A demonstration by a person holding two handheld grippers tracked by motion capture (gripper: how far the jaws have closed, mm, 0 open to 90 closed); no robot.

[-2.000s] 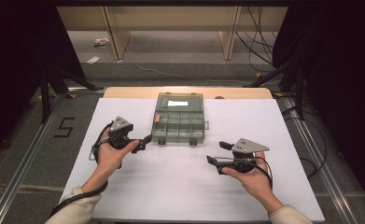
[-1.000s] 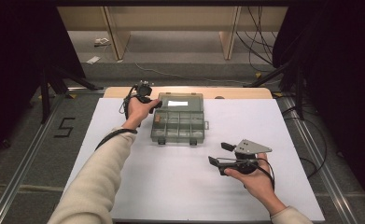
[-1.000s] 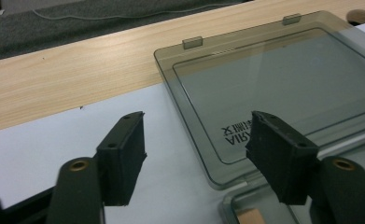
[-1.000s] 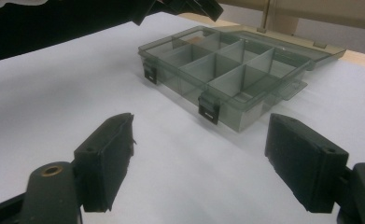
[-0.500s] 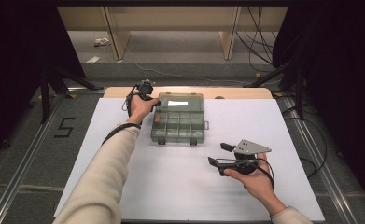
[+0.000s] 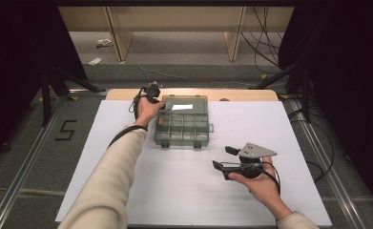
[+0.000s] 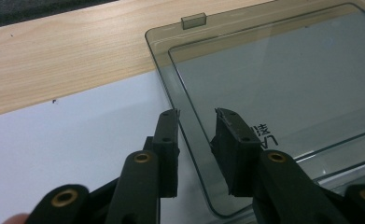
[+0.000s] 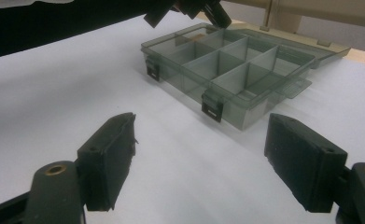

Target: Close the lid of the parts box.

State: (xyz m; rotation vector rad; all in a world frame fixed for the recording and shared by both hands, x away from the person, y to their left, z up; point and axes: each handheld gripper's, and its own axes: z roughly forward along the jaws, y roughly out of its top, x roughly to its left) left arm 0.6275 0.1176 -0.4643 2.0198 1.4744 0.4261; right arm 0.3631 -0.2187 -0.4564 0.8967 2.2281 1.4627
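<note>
Box sits open at the far middle of the surface, its lid laid flat toward 12 o'clock. Your left gripper is at the lid's left edge, jaws narrow and straddling the rim without pinching it. Your right gripper rests wide open at 5 o'clock from the box, well apart. The left is far nearer, so lifting the lid falls to it.
</note>
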